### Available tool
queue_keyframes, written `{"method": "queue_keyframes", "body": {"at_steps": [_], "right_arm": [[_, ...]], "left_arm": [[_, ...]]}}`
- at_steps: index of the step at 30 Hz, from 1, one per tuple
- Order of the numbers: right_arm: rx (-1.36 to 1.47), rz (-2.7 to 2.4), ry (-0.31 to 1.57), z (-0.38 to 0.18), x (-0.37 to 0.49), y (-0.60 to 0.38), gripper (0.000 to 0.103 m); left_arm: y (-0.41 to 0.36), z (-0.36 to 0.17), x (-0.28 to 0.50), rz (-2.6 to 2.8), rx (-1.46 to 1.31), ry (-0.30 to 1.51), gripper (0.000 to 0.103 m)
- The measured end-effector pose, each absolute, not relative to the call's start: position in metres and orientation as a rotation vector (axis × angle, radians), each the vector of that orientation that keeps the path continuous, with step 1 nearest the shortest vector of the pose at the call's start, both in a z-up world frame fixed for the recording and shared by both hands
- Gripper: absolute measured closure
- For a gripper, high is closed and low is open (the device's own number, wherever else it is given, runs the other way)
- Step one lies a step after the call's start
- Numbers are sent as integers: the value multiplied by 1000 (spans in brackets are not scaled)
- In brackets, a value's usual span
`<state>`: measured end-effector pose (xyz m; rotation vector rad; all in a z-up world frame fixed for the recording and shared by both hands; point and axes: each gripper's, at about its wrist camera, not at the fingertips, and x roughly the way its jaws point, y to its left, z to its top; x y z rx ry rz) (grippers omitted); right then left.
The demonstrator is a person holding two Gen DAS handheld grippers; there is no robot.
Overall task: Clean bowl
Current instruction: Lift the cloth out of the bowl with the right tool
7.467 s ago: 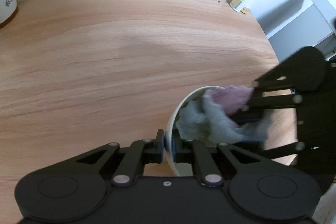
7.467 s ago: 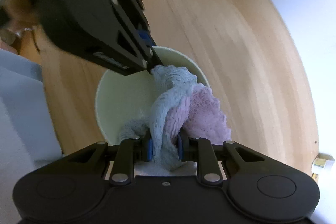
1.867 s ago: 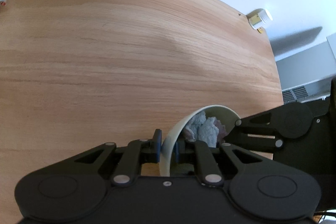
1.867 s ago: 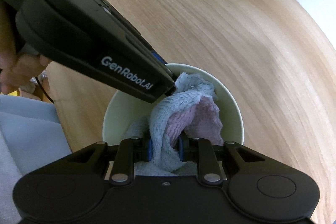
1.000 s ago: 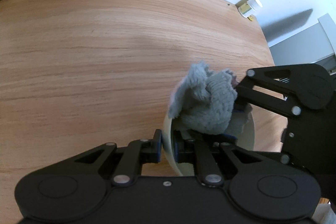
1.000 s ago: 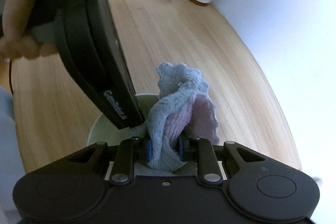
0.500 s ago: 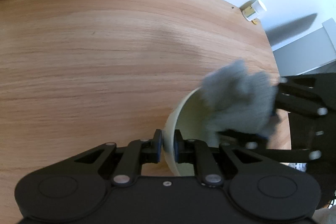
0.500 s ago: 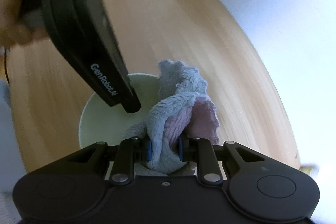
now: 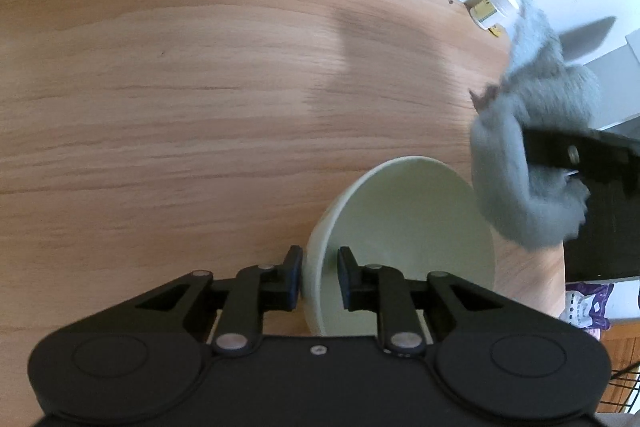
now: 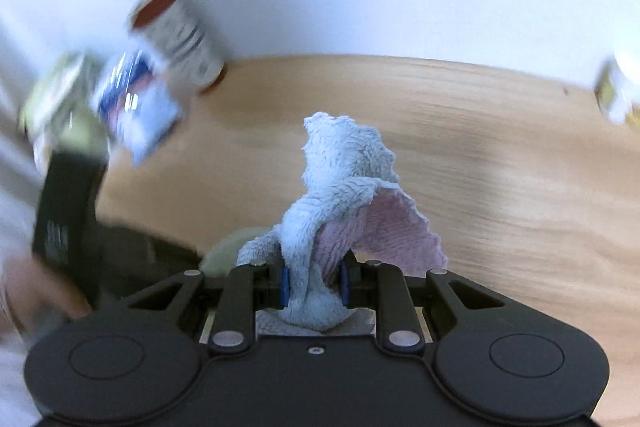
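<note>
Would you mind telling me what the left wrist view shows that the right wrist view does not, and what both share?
Only the left wrist view shows the pale green bowl's bare inside and the left gripper, whose jaws have just been opening; they straddle the bowl's near rim with a gap on the inner side.

Only the right wrist view shows the cloth's pink inner face, the right gripper with its jaws shut on it, and a blurred blue packet.

Both show the cloth lifted clear of the bowl, the wooden table, the patterned canister and a small white-capped jar.
</note>
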<state>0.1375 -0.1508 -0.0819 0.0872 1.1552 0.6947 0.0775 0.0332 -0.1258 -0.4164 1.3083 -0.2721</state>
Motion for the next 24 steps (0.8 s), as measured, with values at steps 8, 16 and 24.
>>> {"method": "queue_keyframes", "body": {"at_steps": [8, 16, 24], "right_arm": [[409, 666, 1299, -110, 181, -116, 77], [626, 632, 1398, -146, 189, -156, 76], [517, 740, 1465, -152, 201, -119, 75]], "left_arm": [[39, -126, 76, -295, -428, 1272, 88], [42, -116, 53, -293, -412, 1185, 93], [27, -94, 42, -277, -265, 1029, 92]]}}
